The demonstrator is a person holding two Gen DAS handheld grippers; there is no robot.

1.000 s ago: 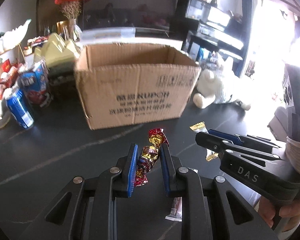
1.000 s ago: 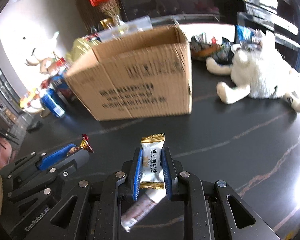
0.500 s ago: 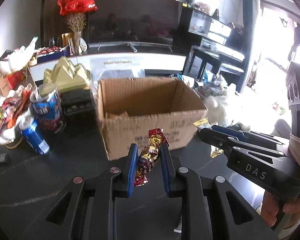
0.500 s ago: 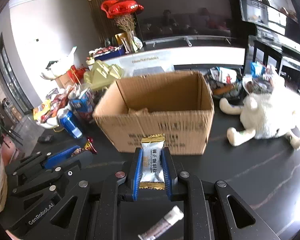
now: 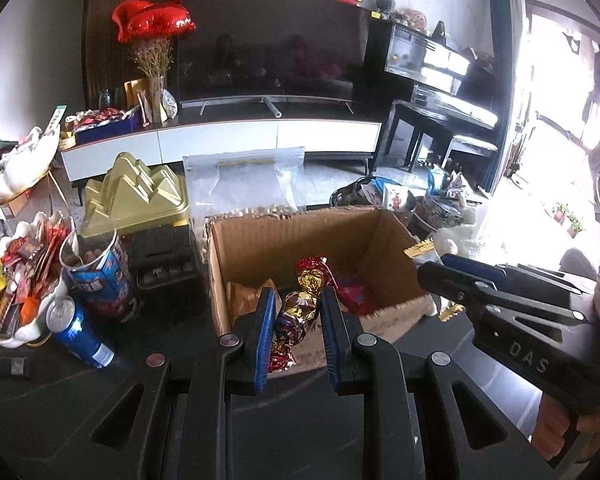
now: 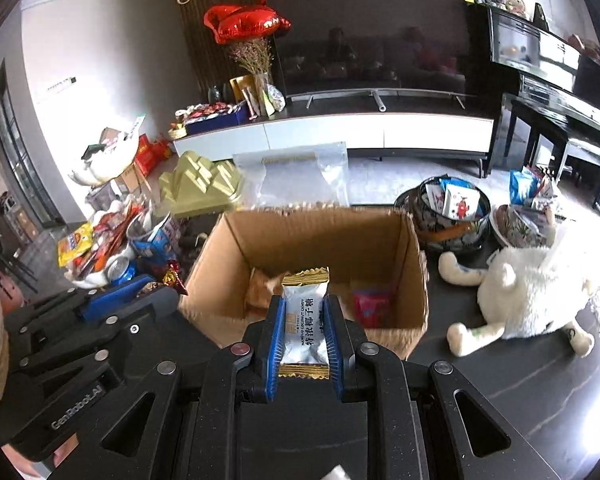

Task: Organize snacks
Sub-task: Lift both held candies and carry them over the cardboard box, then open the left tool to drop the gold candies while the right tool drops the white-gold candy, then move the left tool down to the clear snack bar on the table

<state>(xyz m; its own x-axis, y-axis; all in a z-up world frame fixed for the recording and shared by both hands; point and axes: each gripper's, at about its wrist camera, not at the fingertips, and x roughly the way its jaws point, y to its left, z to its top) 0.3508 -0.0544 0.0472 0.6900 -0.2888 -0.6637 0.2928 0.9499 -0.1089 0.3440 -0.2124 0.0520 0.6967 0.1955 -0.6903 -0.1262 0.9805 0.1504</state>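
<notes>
An open cardboard box [image 5: 396, 236] [image 6: 414, 264] stands on the dark table and holds a few snack packets. My left gripper [image 5: 298, 304] is shut on a red-and-gold foil candy [image 5: 300, 308], held above the box's near edge. My right gripper [image 6: 304, 312] is shut on a silver coconut candy packet [image 6: 305, 320] with gold ends, also held above the box's near edge. The right gripper shows at the right of the left wrist view [image 5: 436, 276]. The left gripper shows at the left of the right wrist view [image 6: 156, 288].
Left of the box stand a blue can [image 5: 78, 330], a snack tub [image 5: 96, 268], a gold mountain-shaped tin [image 5: 136, 196] and a bowl of snacks [image 5: 16, 280]. A white plush toy [image 6: 520, 292] and bowls of packets [image 6: 452, 212] lie right of the box.
Both grippers have risen with their candies, from low over the table to above the box's near edge, so the inside of the box now shows.
</notes>
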